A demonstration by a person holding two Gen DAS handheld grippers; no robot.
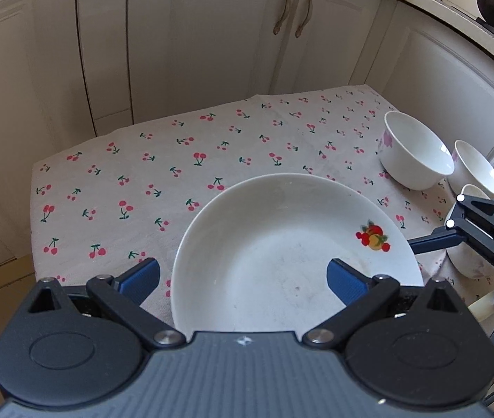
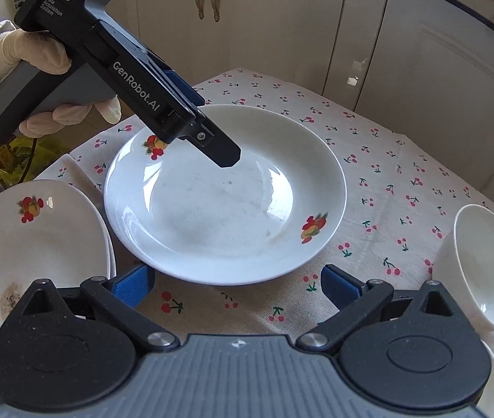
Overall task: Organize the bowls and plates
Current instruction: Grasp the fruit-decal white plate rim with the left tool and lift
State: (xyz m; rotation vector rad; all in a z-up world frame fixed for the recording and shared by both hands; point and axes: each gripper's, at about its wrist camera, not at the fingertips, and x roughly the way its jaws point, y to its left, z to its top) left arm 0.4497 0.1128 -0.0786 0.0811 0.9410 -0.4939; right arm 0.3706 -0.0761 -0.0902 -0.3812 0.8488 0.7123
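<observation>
Plate: a white plate (image 2: 224, 195) with two fruit motifs lay near the middle of the table (image 1: 177, 160), on its cherry-print cloth.
Left gripper: the left gripper (image 1: 243, 275) hovered with its blue pads spread wide, one outside the plate's rim and one over its well, gripping nothing.
Right gripper: the right gripper (image 2: 234, 287) stood wide open and empty at the table's near edge, just short of the plate.
Right-wrist view only: a gloved hand (image 2: 41, 52) held the left gripper's handle; a stack of fruit-printed plates (image 2: 34, 240) sat at the table's left edge, the top one stained.
Left-wrist view only: three white bowls (image 1: 417, 149) lined the table's right edge, the nearest partly hidden behind the right gripper; the right-wrist view showed only one clearly.
Background: cream cabinet doors (image 1: 212, 35) stood behind the table in both views.
</observation>
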